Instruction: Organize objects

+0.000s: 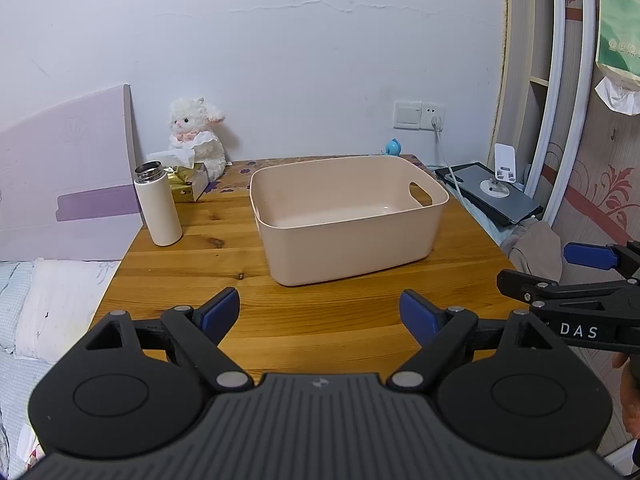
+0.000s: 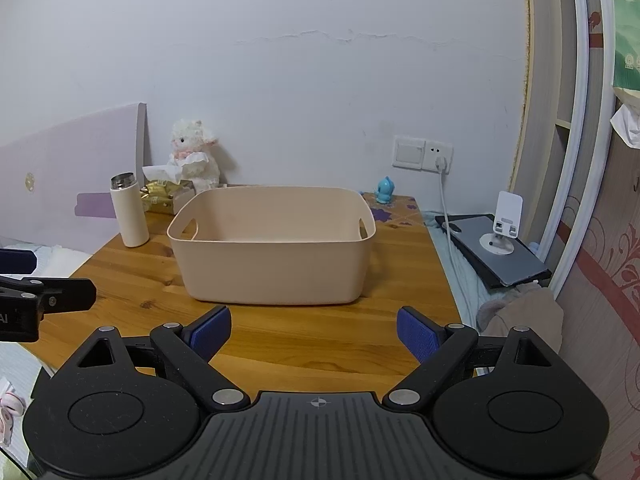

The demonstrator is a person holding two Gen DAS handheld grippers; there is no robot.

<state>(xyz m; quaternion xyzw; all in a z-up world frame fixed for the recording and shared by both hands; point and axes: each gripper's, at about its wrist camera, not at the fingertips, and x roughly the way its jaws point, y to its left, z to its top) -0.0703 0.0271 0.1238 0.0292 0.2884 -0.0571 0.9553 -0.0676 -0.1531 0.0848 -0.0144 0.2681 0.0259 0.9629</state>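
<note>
Basket first: a pale pink plastic storage basket [image 1: 348, 216] with cut-out handles is parked upright around the middle of the wooden table [image 1: 192, 280], and nothing can be seen inside it. Off to its left, a white cylindrical thermos bottle [image 1: 158, 204] with a steel rim is stood upright, lid off, well apart from the basket. Just behind the bottle, a gold tissue box [image 1: 188, 182] with a tissue poking out is tucked against the wall, and a fluffy white plush lamb [image 1: 198, 132] is sat right behind that. At the far right corner of the table, a small blue toy figure [image 2: 385, 190] is perched near the wall socket [image 2: 438, 156], where a white cable is plugged in.

The left gripper [image 1: 319, 314] is held low over the near edge of the table, blue pads spread wide, nothing between them. Same deal with the right gripper [image 2: 314, 330]: fingers spread wide, nothing gripped, pointed at the basket's front wall from a bit further right. Each gripper is caught at the edge of the other's view.

Beside the table on the right, a dark tablet [image 2: 496, 248] with a white phone stand [image 2: 505, 220] on top is laid flat.
</note>
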